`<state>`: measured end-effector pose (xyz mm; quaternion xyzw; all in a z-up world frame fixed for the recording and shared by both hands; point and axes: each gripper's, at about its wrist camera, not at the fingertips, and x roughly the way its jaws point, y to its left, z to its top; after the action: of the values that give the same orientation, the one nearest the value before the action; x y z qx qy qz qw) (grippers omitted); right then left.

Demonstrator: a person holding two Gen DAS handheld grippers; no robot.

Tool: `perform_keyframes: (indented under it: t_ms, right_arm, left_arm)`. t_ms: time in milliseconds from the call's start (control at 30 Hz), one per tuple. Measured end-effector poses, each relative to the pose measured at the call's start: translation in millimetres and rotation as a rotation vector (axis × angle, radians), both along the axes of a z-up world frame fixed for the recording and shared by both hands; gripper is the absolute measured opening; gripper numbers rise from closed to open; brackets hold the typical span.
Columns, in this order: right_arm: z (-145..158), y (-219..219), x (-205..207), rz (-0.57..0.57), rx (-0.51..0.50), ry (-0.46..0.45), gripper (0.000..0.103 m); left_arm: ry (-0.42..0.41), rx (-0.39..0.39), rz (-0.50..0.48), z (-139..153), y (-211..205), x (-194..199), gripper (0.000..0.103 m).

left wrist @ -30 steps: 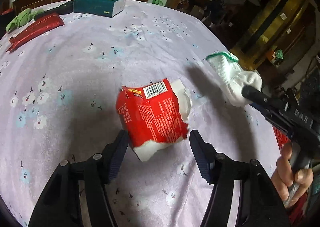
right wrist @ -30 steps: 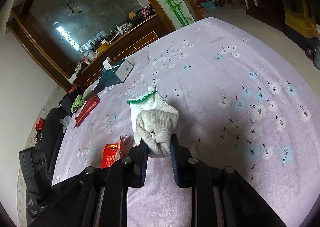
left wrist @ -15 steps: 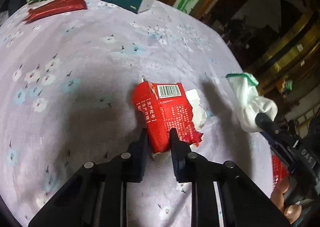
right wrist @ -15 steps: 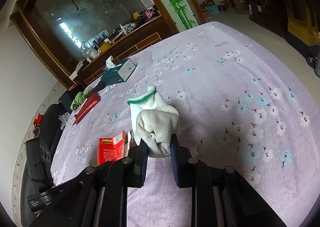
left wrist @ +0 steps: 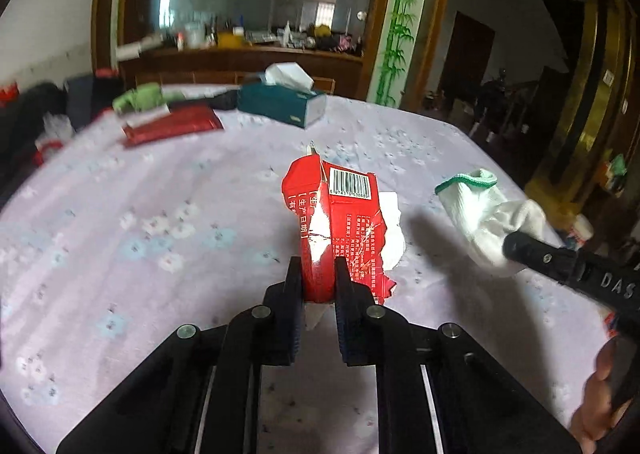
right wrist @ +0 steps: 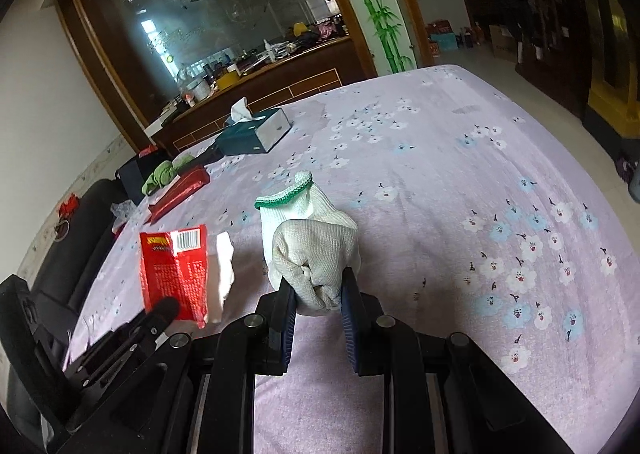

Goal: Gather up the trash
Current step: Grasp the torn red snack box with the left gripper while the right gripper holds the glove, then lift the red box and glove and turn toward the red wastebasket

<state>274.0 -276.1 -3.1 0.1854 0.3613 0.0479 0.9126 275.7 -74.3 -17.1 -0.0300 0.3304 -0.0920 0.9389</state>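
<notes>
A torn red carton [left wrist: 340, 210] with a barcode and white paper showing at its edges is pinched at its lower end by my left gripper [left wrist: 318, 274], which is shut on it and holds it above the table. The right wrist view shows the same carton [right wrist: 174, 270] to the left, with a left fingertip [right wrist: 166, 308] on it. My right gripper [right wrist: 318, 296] is shut on a white knit glove [right wrist: 308, 250] with a green cuff, held above the cloth. The left wrist view shows that glove [left wrist: 486, 210] at the right.
A lilac flowered cloth covers the table [right wrist: 460, 182]. At its far side lie a teal tissue box [left wrist: 280, 104], a flat red packet [left wrist: 172, 128] and a green cloth [left wrist: 138, 100]. Behind stands a wooden sideboard [right wrist: 260, 78]. A hand [left wrist: 596, 406] holds the right gripper.
My left gripper went from open around the red carton to shut on it, then lifted and tipped it upright. The right gripper kept hold of the glove.
</notes>
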Motion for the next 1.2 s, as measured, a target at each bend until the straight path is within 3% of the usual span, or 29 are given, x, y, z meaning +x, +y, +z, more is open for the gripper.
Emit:
perform_keyframes:
  t_ms: [200,800,1200]
  right_arm:
    - [-4.7,12.9,1.0,0.028,-0.040,0.012,0.022]
    - [-12.6,22.9,4.8,0.043,-0.079,0.028,0.022]
    - [-12.4,23.8,4.2,0.042,-0.085,0.021,0.022]
  left_arm:
    - [-0.055,0.085,0.024,2.0,-1.0,-7.0,0.013]
    - [-0.049,0.127,0.036,-1.9,-2.1,-2.0,0.013]
    - [-0.093,0.164,0.036,0.8,-7.7,-10.0,0.013]
